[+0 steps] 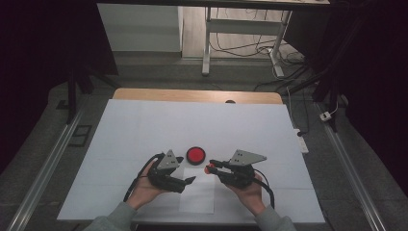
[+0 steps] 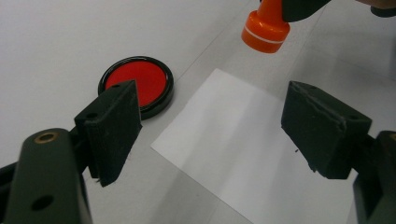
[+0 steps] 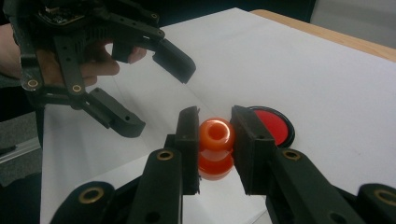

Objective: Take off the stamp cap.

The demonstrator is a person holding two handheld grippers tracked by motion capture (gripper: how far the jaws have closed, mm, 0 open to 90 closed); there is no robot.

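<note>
Right gripper view: my right gripper (image 3: 215, 140) is clamped on the orange stamp (image 3: 215, 148), judged light, rigid, slippery at its waist; left gripper (image 2: 210, 126) gapes empty.

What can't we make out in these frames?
- Orange stamp: its printing face, hidden underneath, in the right gripper view; top cut off by the frame edge in the left gripper view.
- Red ink pad: partly hidden behind a jaw of the left gripper.
- White paper sheet: any marks too small in the high view.

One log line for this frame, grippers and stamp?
right gripper: shut on orange stamp | left gripper: open, empty | red ink pad: open | paper sheet: unstamped
</note>
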